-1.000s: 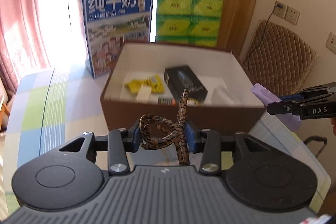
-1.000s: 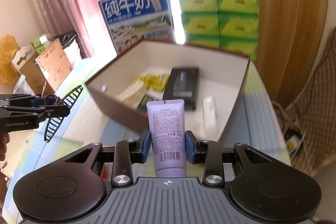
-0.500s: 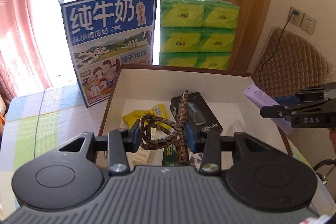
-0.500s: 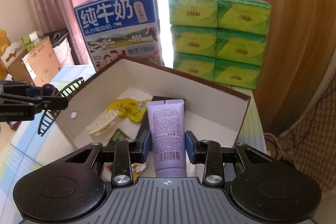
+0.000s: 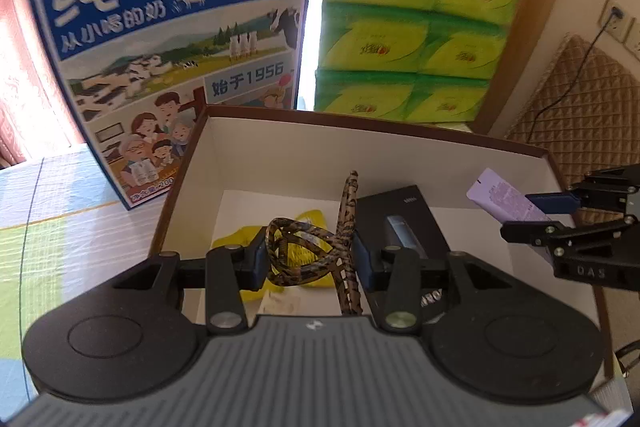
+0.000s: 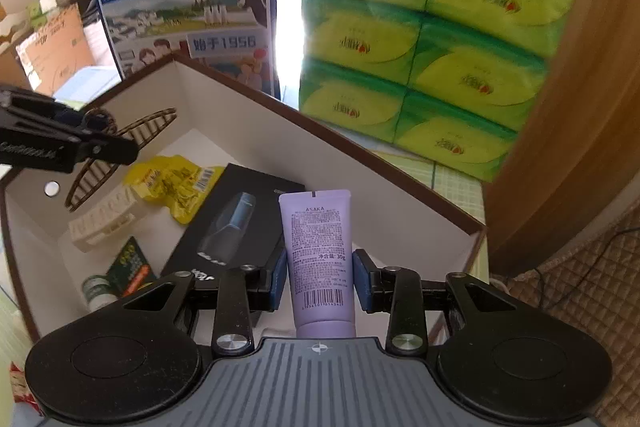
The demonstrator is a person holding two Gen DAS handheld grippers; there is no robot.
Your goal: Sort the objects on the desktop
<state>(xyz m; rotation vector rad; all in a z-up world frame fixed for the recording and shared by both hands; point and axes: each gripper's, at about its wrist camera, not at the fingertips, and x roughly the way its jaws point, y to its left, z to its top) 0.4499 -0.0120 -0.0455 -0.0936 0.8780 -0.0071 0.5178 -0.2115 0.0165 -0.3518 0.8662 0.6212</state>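
A brown box [image 5: 360, 123] with a white inside fills both views; its rim [image 6: 320, 123] is below both grippers. My left gripper [image 5: 310, 259] is shut on a leopard-print hair claw clip [image 5: 308, 255] above the box's near-left part. From the right wrist view that gripper [image 6: 100, 143] and the clip [image 6: 120, 147] hang over the left wall. My right gripper [image 6: 320, 275] is shut on a purple tube [image 6: 318, 247] above the box's right side; the tube [image 5: 504, 203] also shows in the left wrist view.
Inside the box lie a black carton [image 6: 240, 223], a yellow packet [image 6: 176, 187], a white block [image 6: 100, 223] and a green packet [image 6: 132, 263]. Behind it stand a blue milk carton box [image 5: 168, 27] and stacked green tissue packs [image 5: 408, 39]. A quilted chair [image 5: 580, 115] is at the right.
Both grippers have moved forward from in front of the box to above its inside, each still holding its object. The box contents have not moved.
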